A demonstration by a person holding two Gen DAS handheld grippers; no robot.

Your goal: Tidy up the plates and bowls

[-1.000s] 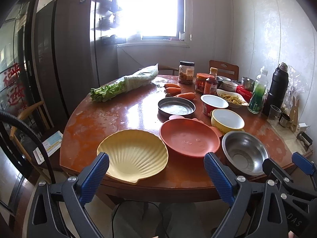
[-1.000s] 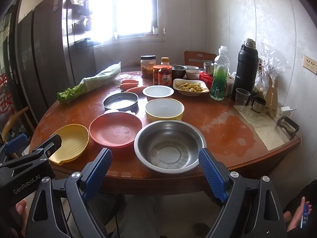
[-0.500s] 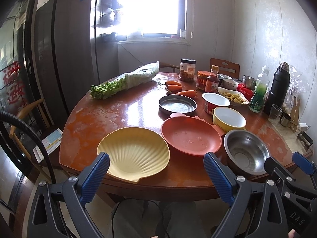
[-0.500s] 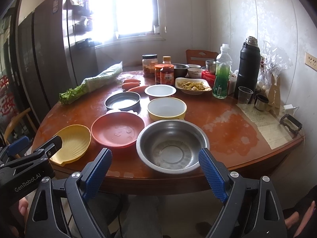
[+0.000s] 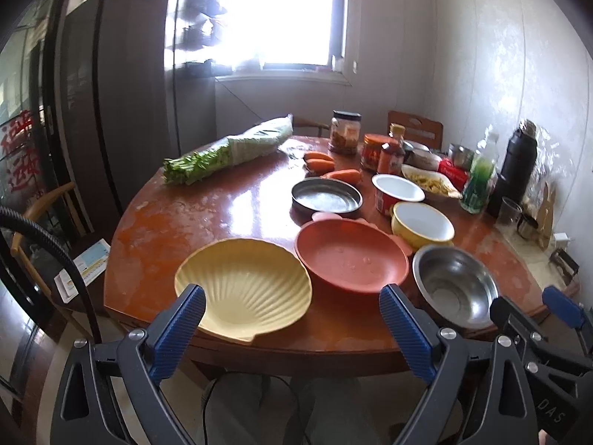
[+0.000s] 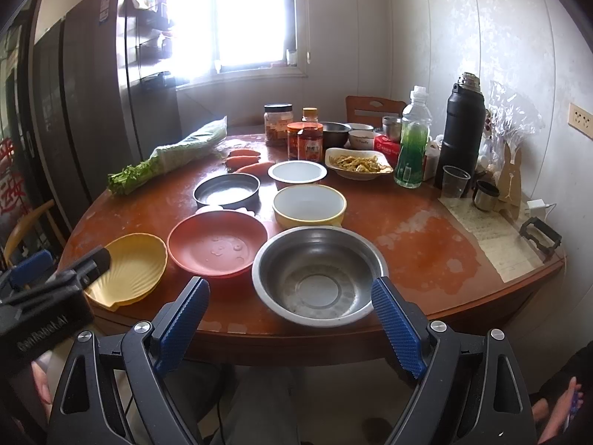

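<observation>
A yellow shell-shaped plate (image 5: 244, 289) (image 6: 129, 267) lies at the round table's near edge. Beside it sit a terracotta plate (image 5: 352, 256) (image 6: 218, 244) and a steel bowl (image 5: 456, 285) (image 6: 318, 274). Behind them stand a yellow bowl (image 5: 422, 222) (image 6: 309, 205), a white bowl (image 5: 396, 189) (image 6: 296, 172) and a dark metal pan (image 5: 326, 196) (image 6: 227, 190). My left gripper (image 5: 292, 330) hangs open just short of the shell plate. The right gripper (image 6: 291, 324) is open in front of the steel bowl. Neither holds anything.
Bagged celery (image 5: 229, 148), carrots (image 5: 322, 165), jars (image 6: 278, 124), a dish of food (image 6: 357, 163), a green bottle (image 6: 411, 148), a black flask (image 6: 461, 126) and cups (image 6: 454, 181) crowd the table's far side. Chairs (image 6: 374, 109) stand around. A person's hand (image 6: 563, 408) shows low right.
Both grippers have edged forward and slightly up toward the table; the dishes look a little closer. Nothing on the table has moved.
</observation>
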